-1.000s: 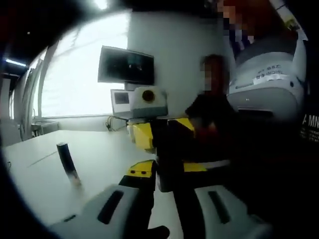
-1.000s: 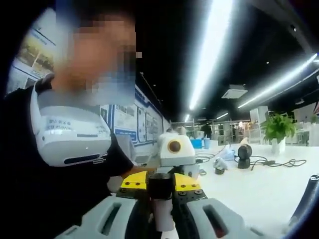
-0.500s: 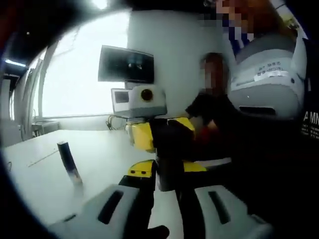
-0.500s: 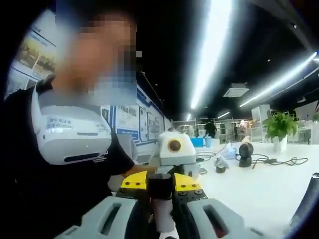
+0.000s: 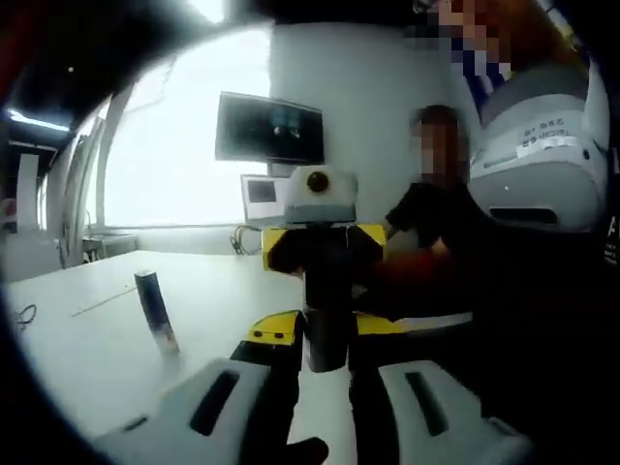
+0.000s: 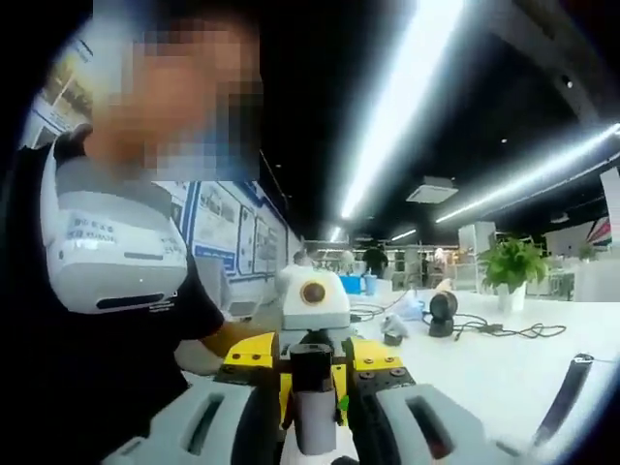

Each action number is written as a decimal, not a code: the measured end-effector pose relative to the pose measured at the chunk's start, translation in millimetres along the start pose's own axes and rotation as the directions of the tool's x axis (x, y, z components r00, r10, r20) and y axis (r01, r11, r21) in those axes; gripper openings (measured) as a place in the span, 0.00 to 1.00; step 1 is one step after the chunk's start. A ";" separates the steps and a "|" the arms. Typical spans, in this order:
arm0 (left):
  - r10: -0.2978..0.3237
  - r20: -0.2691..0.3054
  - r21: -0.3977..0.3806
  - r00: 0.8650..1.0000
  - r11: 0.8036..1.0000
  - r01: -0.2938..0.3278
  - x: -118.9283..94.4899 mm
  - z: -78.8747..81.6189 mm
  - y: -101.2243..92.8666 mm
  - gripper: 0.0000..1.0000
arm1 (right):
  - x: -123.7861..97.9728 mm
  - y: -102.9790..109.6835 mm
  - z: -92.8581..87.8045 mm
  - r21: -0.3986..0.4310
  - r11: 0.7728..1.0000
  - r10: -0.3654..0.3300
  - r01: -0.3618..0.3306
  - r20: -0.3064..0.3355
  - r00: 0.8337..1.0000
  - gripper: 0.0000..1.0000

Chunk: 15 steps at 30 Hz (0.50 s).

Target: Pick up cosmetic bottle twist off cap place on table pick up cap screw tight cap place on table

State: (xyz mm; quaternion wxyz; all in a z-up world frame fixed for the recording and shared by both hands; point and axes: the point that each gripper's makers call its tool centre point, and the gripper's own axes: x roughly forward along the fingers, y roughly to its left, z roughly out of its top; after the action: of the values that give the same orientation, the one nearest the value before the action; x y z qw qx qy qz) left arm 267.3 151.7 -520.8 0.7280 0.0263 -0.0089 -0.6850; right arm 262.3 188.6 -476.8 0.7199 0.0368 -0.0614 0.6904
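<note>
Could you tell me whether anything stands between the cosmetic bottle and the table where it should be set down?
Nothing visible does. The cosmetic bottle, clamped in the right gripper, has bare table beside it; a dark tube stands well aside.

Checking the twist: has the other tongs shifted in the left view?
Yes: the right tongs moved rightward against the wall monitor.

My left hand-held gripper (image 5: 325, 334) and right hand-held gripper (image 6: 315, 412) face each other, jaws clamped from opposite ends, raised before my chest.
</note>
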 end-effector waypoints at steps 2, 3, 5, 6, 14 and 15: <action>0.026 0.007 0.001 1.000 1.000 -0.026 -0.8 1.0 2.2 0.08 | -0.6 -0.3 3.6 0.001 1.000 -0.020 0.020 0.022 1.000 0.22; 0.036 0.004 0.003 0.999 0.999 -0.036 -1.0 0.5 3.0 0.08 | -0.5 -0.8 3.9 -0.005 0.999 -0.032 0.032 0.023 0.999 0.22; 0.068 -0.008 0.010 0.998 0.998 -0.068 -1.5 -1.5 6.3 0.08 | -0.2 -3.8 2.9 -0.028 0.997 -0.070 0.070 0.014 0.997 0.22; 0.088 -0.014 0.009 0.996 0.996 -0.088 -1.9 -2.5 8.9 0.08 | -0.1 -5.6 1.7 -0.038 0.995 -0.088 0.089 0.005 0.996 0.22; 0.181 -0.029 0.024 0.983 0.983 -0.180 -1.0 -1.3 17.1 0.08 | 2.4 -14.0 -0.3 -0.132 0.951 -0.283 0.281 0.003 0.959 0.25; 0.216 -0.039 0.046 0.976 0.976 -0.214 -0.8 -2.1 21.0 0.08 | 3.6 -11.6 0.3 -0.134 0.950 -0.284 0.283 0.012 0.959 0.25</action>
State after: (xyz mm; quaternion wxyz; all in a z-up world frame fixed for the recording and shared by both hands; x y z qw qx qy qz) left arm 288.3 153.8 -521.8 0.7971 0.0553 -0.0103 -0.6012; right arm 274.0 191.6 -475.6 0.8128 -0.0060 -0.0990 0.5741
